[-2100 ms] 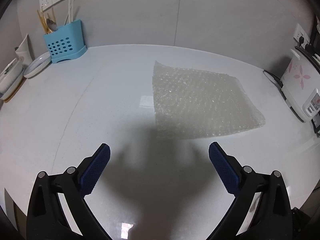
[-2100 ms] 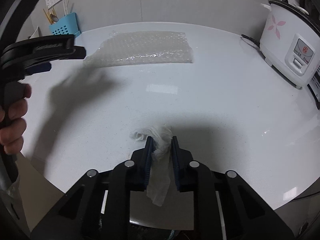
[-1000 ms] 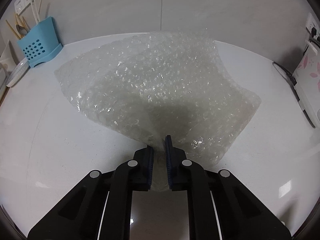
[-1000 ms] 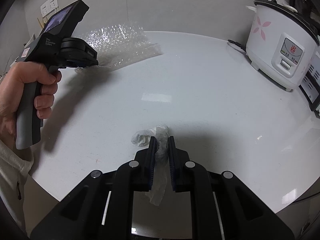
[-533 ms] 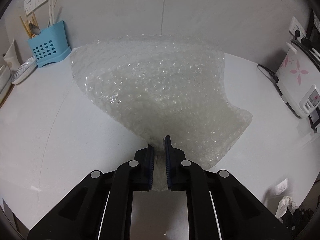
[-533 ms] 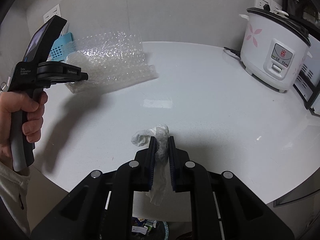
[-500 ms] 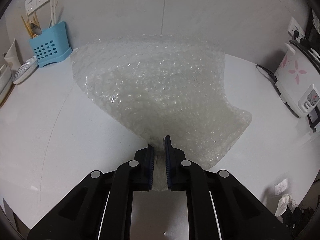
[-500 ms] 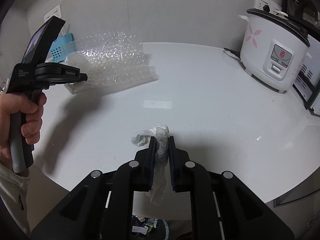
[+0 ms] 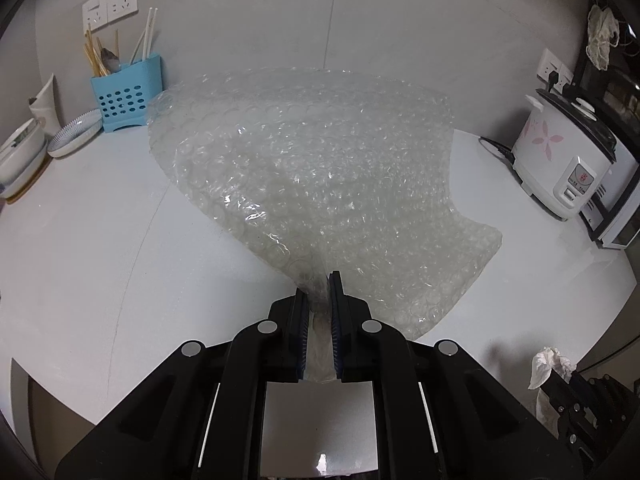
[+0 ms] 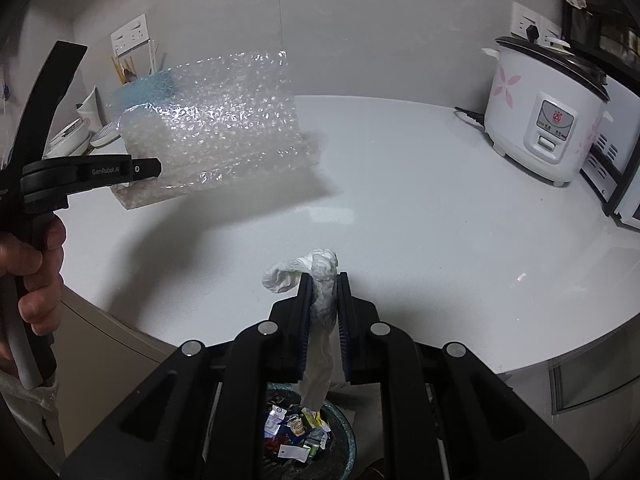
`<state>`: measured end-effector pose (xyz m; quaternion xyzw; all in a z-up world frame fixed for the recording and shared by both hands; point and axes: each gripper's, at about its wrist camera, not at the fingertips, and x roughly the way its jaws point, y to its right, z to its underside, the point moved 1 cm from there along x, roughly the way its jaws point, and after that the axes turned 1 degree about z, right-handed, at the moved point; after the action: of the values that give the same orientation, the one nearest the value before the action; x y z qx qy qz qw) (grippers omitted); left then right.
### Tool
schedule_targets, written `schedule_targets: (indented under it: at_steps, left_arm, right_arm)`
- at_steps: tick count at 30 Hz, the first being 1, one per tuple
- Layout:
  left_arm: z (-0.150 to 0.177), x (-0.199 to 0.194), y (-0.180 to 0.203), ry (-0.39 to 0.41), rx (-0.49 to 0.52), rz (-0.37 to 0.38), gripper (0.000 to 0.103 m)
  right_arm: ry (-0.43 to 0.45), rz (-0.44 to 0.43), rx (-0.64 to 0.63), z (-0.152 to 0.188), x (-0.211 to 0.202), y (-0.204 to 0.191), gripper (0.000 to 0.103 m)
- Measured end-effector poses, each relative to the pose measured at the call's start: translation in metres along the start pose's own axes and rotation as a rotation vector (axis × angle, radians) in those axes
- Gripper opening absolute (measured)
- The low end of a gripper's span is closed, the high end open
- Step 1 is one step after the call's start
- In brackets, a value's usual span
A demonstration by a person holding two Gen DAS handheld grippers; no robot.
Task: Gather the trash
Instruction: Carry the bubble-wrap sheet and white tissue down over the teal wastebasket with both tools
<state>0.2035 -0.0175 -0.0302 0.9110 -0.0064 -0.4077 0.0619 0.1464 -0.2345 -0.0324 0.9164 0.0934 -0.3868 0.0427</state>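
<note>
Left wrist view: left tongs point(image 9: 319, 300) clamp 1 bubble wrap sheet point(image 9: 320, 184), lifted over the counter point(image 9: 100, 240).

Right wrist view: right tongs point(image 10: 323, 304) pinch 1 tissue point(image 10: 320, 280); only here, bin point(image 10: 312, 436) at 6 o'clock. Risk: the broad sheet catches the bin rim and misses.

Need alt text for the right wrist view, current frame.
The right claw is shut on a crumpled white tissue above a trash bin below the counter edge. At left, the left claw holds a bubble wrap sheet lifted off the white counter.
</note>
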Motion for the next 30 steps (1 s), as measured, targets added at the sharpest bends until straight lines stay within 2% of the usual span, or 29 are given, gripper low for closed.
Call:
schedule_targets:
  at_steps: [15,30]
  left_arm:
    - [0.067,-0.067,-0.004,0.086,0.010,0.046,0.009]
    - [0.153,-0.110,0.003,0.113,0.029,0.107,0.009]
  right_arm:
    - [0.044,-0.037,-0.010,0.030,-0.041,-0.017,0.012]
    - [0.084,-0.070,-0.032,0.084,-0.085,-0.029,0.012]
